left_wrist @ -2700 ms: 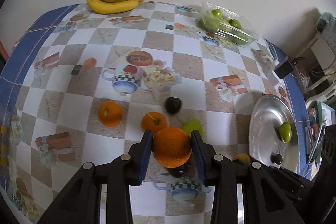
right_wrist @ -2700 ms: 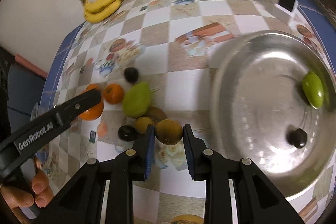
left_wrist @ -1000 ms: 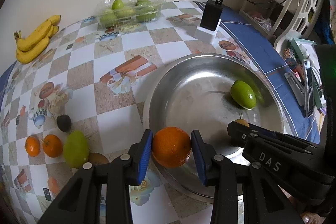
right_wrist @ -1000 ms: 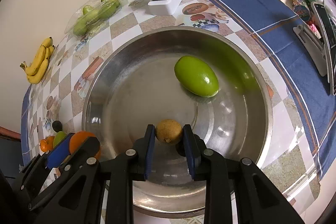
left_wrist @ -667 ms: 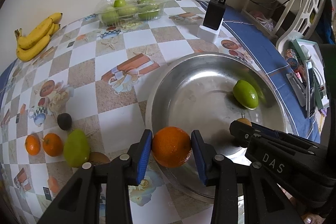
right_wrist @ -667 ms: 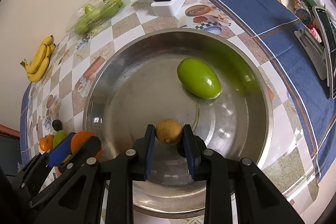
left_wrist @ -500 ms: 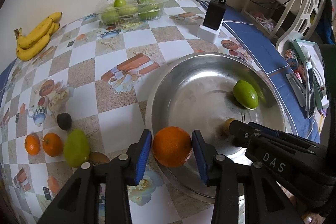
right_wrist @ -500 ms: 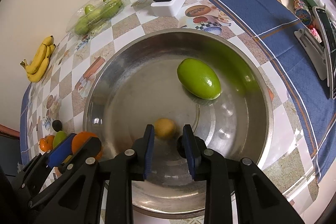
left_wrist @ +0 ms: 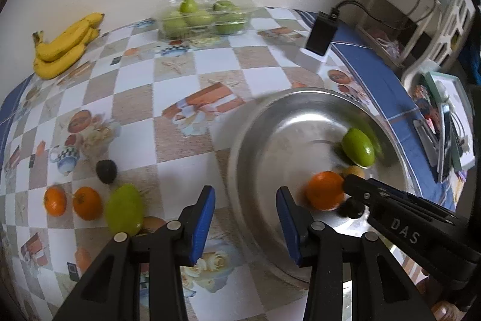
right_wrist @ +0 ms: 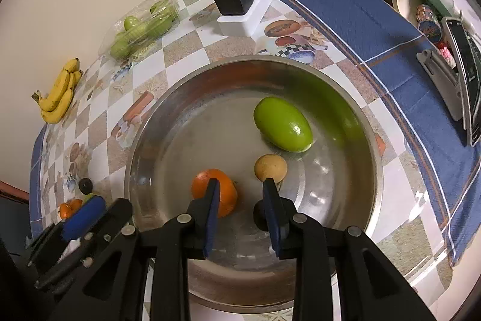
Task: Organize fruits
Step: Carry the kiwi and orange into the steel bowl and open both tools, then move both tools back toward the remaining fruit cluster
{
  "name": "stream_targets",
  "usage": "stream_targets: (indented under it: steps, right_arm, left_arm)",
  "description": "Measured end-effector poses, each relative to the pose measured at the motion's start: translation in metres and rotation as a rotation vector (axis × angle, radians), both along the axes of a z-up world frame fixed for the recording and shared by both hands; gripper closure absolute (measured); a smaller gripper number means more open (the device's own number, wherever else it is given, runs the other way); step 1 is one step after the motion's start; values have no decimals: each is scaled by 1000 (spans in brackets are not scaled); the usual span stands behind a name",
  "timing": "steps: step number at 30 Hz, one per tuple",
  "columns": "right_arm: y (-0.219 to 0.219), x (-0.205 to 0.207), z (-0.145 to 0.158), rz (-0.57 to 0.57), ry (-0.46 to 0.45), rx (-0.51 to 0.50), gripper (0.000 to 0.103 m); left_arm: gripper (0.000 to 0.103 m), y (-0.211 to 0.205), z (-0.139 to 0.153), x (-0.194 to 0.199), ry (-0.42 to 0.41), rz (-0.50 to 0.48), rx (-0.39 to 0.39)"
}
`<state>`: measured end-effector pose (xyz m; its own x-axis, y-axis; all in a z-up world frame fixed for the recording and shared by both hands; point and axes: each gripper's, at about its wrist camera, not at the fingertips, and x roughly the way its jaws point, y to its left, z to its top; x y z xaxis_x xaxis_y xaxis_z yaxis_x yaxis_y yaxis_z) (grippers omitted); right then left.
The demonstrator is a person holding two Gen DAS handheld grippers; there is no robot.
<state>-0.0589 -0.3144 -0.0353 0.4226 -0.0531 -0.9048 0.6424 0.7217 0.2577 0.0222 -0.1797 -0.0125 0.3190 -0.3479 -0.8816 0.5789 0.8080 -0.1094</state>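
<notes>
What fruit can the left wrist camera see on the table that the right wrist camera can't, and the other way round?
Only the left wrist view shows the big green mango lying on the checked tablecloth and the brown fruit beside it.

Only the right wrist view shows the whole small tan round fruit and the phone on a stand.

Both show the round steel bowl holding an orange and a green mango, plus the yellow bananas and the clear box of green fruit.
</notes>
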Motion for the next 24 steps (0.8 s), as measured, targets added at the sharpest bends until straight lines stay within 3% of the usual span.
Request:
stream_targets:
  steps: [7,9,10,12,13,17,20,22,24]
  right_arm:
    - [-1,-2,2,-8,-1,-16,73]
    - [-2,-2,2,-10,7,-21,72]
    - [-2,-1,1,-8,17,-28,68]
    - [-1,1,0,-7,41,-53,42]
    - [-1,1,0,-7,56,-76,38]
    - [-1,2,1,-4,68,-113,34]
    - [-1,3,-1,2,70,-105,34]
    - [1,5,-2,9,76,-107,33]
    - [2,6,-3,15,81,-110,20]
  left_arm:
    - [57,17,2,10,-4,91,27]
    - [47,23,1,14,2,126,44]
    - [41,25,0,16,5,143,55]
    - [30,30,-4,20,-1,171,94]
    - [28,32,-5,22,-8,185,115]
    - [24,42,-11,28,-10,226,147]
    - [11,48,-13,32,-6,255,151]
    - [8,49,-13,33,-9,263,154]
    - [5,51,-13,34,-13,268,156]
